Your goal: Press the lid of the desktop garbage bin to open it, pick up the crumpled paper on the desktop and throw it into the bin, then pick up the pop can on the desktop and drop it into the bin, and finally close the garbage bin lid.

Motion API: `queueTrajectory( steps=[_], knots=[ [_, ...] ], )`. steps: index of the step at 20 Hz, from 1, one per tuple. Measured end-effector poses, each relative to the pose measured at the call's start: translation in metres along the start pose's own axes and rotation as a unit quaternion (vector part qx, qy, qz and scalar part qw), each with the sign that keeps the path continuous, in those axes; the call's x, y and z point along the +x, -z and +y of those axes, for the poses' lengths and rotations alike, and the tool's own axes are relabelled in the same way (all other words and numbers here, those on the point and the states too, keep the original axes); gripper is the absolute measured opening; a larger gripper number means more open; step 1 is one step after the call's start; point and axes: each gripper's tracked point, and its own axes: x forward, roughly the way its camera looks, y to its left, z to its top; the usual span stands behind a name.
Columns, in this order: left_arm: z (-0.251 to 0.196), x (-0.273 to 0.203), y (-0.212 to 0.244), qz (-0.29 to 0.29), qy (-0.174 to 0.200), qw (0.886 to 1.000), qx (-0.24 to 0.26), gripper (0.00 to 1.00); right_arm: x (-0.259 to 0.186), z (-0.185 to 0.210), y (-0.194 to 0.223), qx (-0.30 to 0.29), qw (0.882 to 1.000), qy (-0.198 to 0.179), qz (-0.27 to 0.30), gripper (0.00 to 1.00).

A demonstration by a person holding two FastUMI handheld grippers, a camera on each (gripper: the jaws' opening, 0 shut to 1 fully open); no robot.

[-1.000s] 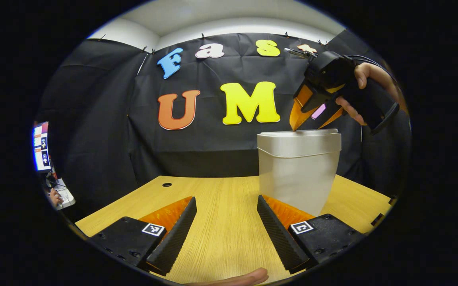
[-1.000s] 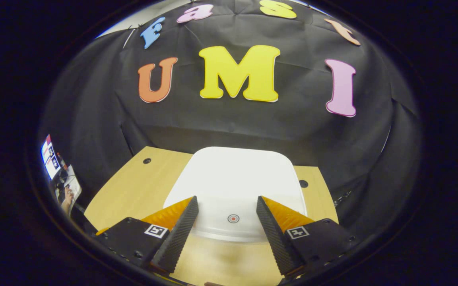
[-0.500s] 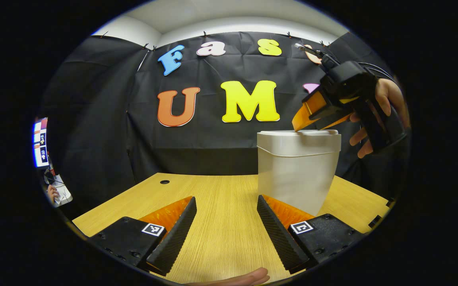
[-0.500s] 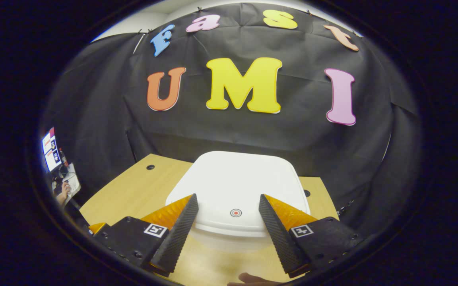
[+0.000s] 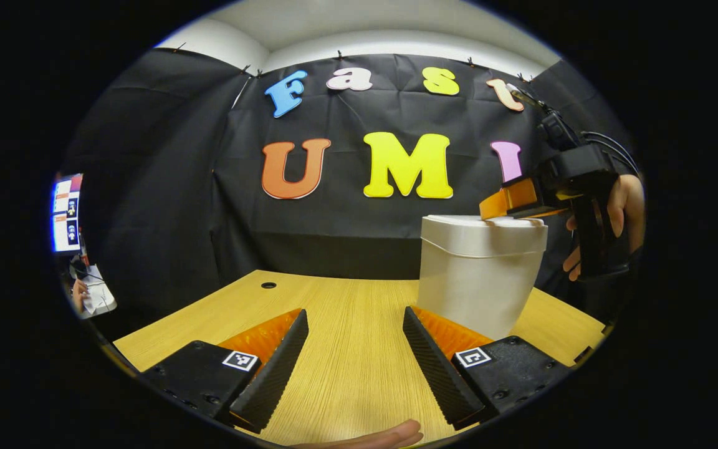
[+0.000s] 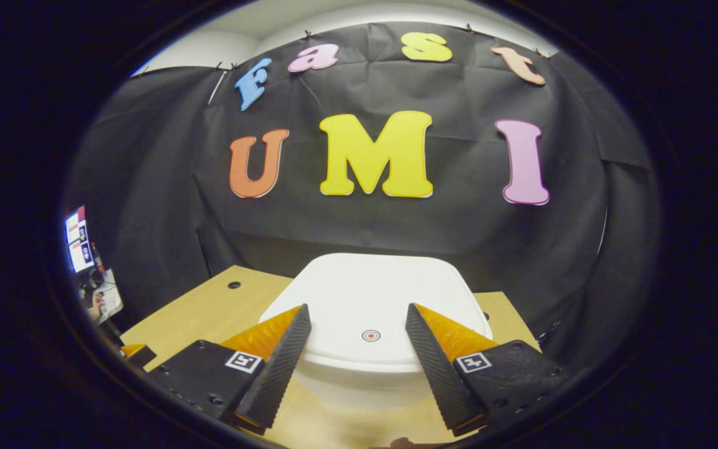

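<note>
On the light wooden desk (image 5: pixel 346 324), right of centre in the left gripper view, stands the white plastic desktop bin (image 5: pixel 478 280), its flat white lid (image 6: pixel 371 299) shut so the contents are hidden; a small red ring mark (image 6: pixel 370 335) sits near the lid's near edge. The right gripper (image 5: pixel 501 204), held by a hand (image 5: pixel 621 218), hangs just above the lid, fingers apart. The left gripper (image 5: pixel 354 365) is low over bare desk, fingers apart, gripping nothing.
</note>
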Motion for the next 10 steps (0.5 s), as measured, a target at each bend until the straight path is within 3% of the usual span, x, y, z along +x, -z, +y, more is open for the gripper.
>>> queueTrajectory(
  steps=[8, 10],
  knots=[
    [0.02, 0.007, 0.008, 0.012, -0.021, 1.0, -0.009, 0.99, -0.001, 0.001, -0.001, 0.005, 0.999, -0.008, -0.034, 0.98],
    [0.017, 0.007, 0.007, 0.009, -0.018, 1.0, -0.006, 0.99, -0.005, -0.001, -0.004, 0.009, 0.998, 0.002, -0.069, 0.97]
  ],
)
